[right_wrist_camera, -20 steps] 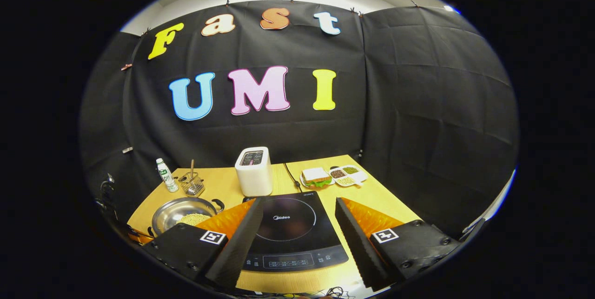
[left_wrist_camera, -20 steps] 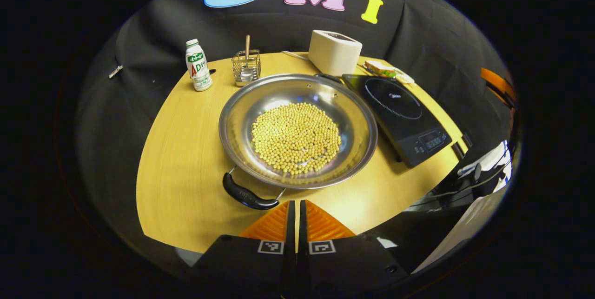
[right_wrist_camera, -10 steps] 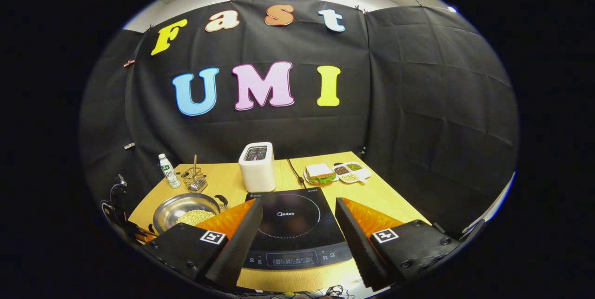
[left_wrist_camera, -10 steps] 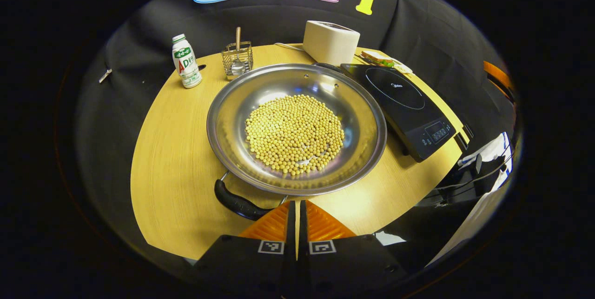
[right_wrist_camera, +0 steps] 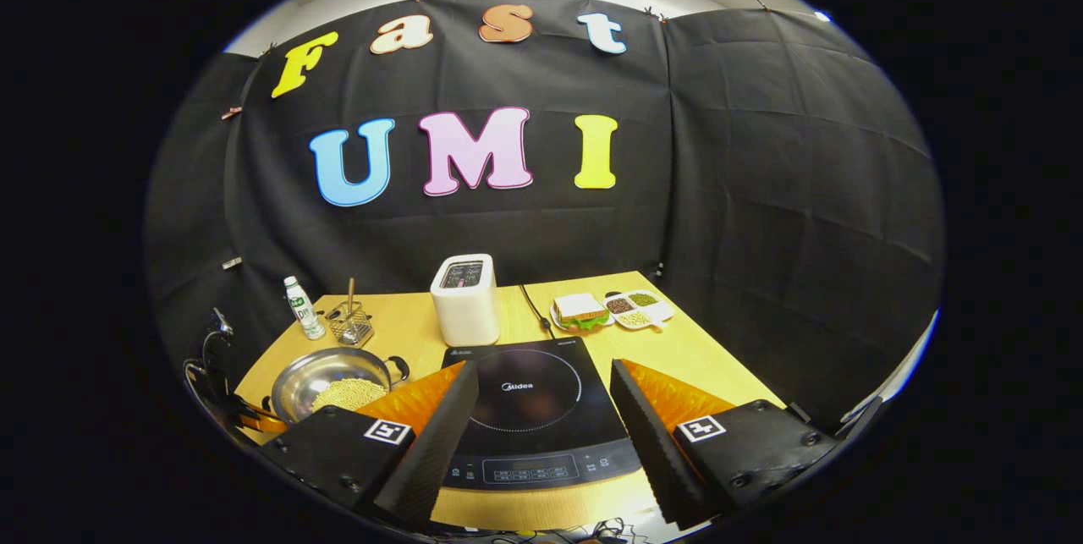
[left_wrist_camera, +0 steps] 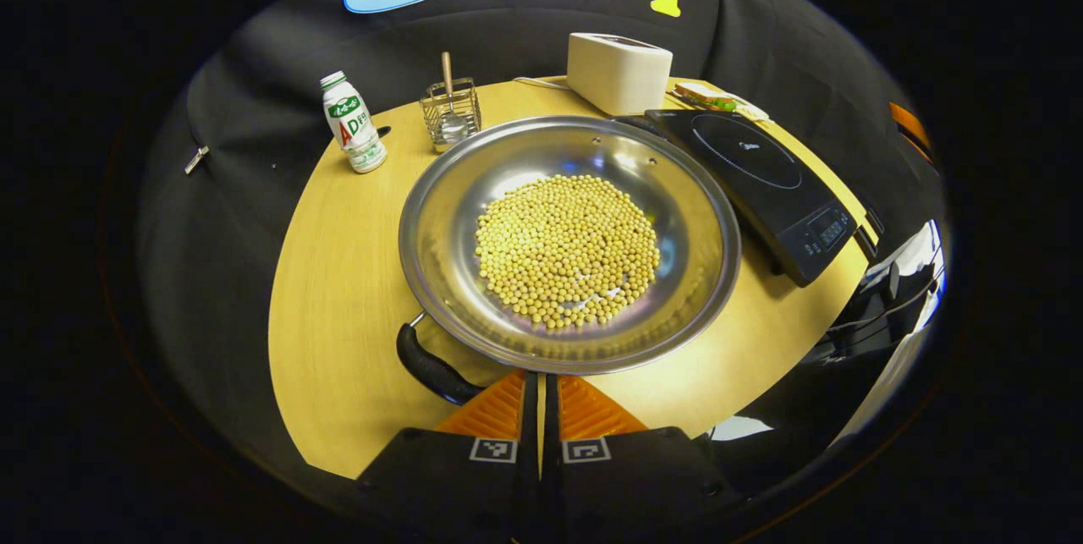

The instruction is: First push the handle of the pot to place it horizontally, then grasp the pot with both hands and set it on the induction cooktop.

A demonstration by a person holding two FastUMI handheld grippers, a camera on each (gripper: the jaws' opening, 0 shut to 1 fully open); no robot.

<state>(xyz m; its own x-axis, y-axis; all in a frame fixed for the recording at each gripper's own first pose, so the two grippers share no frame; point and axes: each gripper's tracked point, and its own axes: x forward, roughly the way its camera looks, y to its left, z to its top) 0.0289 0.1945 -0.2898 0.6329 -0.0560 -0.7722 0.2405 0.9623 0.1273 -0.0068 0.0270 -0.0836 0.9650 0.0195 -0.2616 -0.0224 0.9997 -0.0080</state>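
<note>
In the left gripper view, the left hand-held gripper [left_wrist_camera: 539, 396] has its two fingers pressed together with nothing between them. Its tips sit just at the near rim of the pot [left_wrist_camera: 568, 244], a wide shallow steel pan holding a bed of yellow beans [left_wrist_camera: 567, 250]. The pot's near black handle [left_wrist_camera: 430, 368] curves just to the left of the fingertips, very close to them; whether it touches them cannot be told. The pot rests on the wooden worktop [left_wrist_camera: 338, 307], with the induction cooktop [left_wrist_camera: 757, 180] just beside its far right rim. Behind the pot stand a small bottle [left_wrist_camera: 351, 123], a wire holder [left_wrist_camera: 453, 114] with a stick in it, and a white toaster [left_wrist_camera: 619, 72].

In the right gripper view, the right hand-held gripper [right_wrist_camera: 541, 409] is spread wide and holds nothing; its fingers frame the induction cooktop [right_wrist_camera: 529, 409], which lies directly ahead between them. The pot [right_wrist_camera: 332, 379] lies well off to the left of this gripper, partly hidden behind its left finger, and apart from it. A plate with a sandwich [right_wrist_camera: 580, 310] and a divided dish [right_wrist_camera: 636, 310] lie at the far right of the worktop [right_wrist_camera: 677, 354].
</note>
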